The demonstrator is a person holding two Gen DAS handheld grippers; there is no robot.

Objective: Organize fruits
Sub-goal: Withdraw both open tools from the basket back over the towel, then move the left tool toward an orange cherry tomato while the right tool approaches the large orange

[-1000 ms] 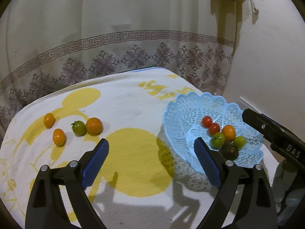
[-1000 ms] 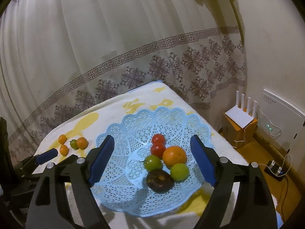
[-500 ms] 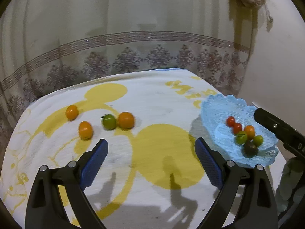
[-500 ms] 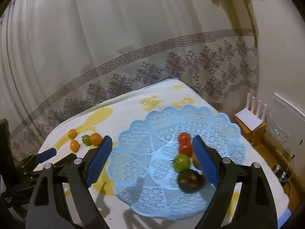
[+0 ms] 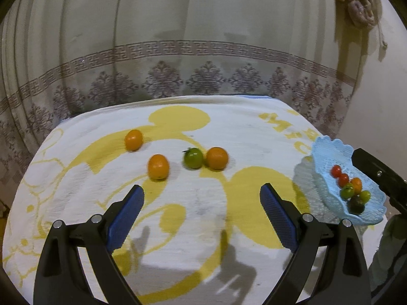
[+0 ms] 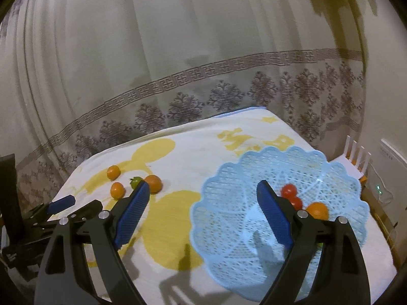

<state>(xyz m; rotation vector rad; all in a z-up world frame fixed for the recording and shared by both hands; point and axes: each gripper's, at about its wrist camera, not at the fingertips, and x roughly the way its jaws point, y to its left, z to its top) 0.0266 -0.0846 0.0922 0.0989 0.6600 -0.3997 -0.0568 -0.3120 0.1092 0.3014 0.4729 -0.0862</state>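
Note:
On the white and yellow cloth lie three orange fruits (image 5: 158, 166) (image 5: 133, 140) (image 5: 217, 158) and a green tomato (image 5: 193, 158). My left gripper (image 5: 202, 198) is open and empty, just short of them. A light blue lattice basket (image 5: 328, 152) at the right holds several red, orange, green and dark fruits (image 5: 351, 190). My right gripper (image 6: 201, 195) is open and empty over the basket's left rim (image 6: 216, 183). The loose fruits also show in the right wrist view (image 6: 153, 183), with the left gripper (image 6: 61, 202) at far left.
A patterned curtain (image 5: 203, 50) hangs behind the table. The cloth's edges (image 5: 38, 152) drop off at the left and back. A white router (image 6: 353, 152) and a wall box (image 6: 391, 157) stand to the right of the table.
My left gripper has swung left from the basket toward the loose fruits. My right gripper has also shifted left, so the basket now sits right of centre in its view.

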